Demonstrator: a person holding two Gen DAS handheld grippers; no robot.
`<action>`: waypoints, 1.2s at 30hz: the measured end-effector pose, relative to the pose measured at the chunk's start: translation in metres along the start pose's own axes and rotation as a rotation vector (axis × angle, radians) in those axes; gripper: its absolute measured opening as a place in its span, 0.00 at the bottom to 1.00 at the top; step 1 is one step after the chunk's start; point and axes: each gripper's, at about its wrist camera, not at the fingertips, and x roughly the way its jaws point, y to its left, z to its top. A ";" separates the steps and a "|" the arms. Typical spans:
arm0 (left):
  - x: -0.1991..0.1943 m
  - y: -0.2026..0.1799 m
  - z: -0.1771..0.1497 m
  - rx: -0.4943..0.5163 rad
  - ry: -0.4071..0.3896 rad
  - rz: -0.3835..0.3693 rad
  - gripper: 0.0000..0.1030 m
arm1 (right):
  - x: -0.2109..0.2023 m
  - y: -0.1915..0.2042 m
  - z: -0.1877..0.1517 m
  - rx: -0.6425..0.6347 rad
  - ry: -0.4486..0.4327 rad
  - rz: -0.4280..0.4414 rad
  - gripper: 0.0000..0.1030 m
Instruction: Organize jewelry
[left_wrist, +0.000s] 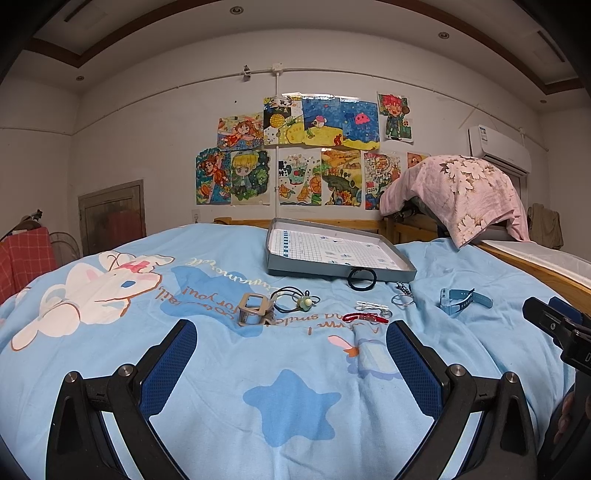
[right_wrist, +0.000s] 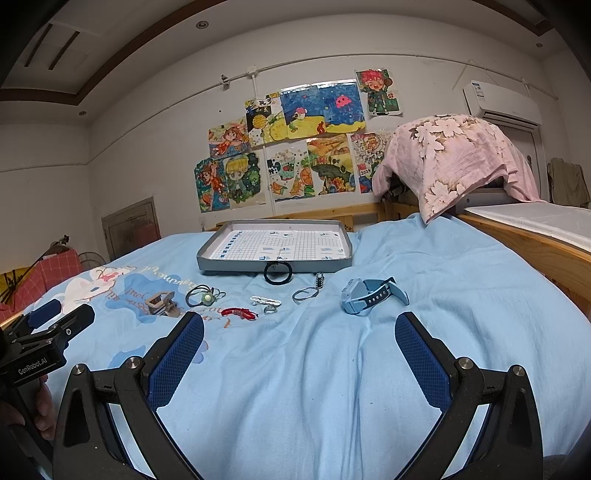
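Note:
A grey tray (left_wrist: 280, 266) (right_wrist: 207, 258) with a grid-paper lining lies on the blue bedspread. In front of it lie a black hair tie (left_wrist: 362, 278) (right_wrist: 277, 273), a beige claw clip (left_wrist: 255, 308) (right_wrist: 162, 303), a green-bead hair tie (left_wrist: 304, 301) (right_wrist: 207, 296), a red cord (left_wrist: 364, 317) (right_wrist: 240, 313), a white clip (left_wrist: 369, 305) (right_wrist: 264, 301), a metal key ring (left_wrist: 402, 298) (right_wrist: 306, 294) and a blue watch (left_wrist: 461, 300) (right_wrist: 369, 295). My left gripper (left_wrist: 291, 336) and right gripper (right_wrist: 299, 328) are both open and empty, short of the items.
A pink floral cloth (left_wrist: 461, 192) covers something on a wooden bed frame (right_wrist: 535, 247) at the right. Drawings (left_wrist: 303, 155) hang on the far wall. The right gripper's body shows at the left view's right edge (left_wrist: 554, 325).

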 end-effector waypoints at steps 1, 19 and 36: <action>0.001 0.000 0.000 0.001 0.001 0.000 1.00 | 0.000 0.000 0.000 0.001 0.000 0.000 0.99; -0.002 -0.002 0.002 -0.002 0.002 0.002 1.00 | -0.001 -0.001 0.000 0.005 -0.001 0.001 0.99; 0.104 0.091 0.015 -0.221 0.311 -0.011 1.00 | 0.083 -0.009 0.032 0.099 0.196 0.198 0.99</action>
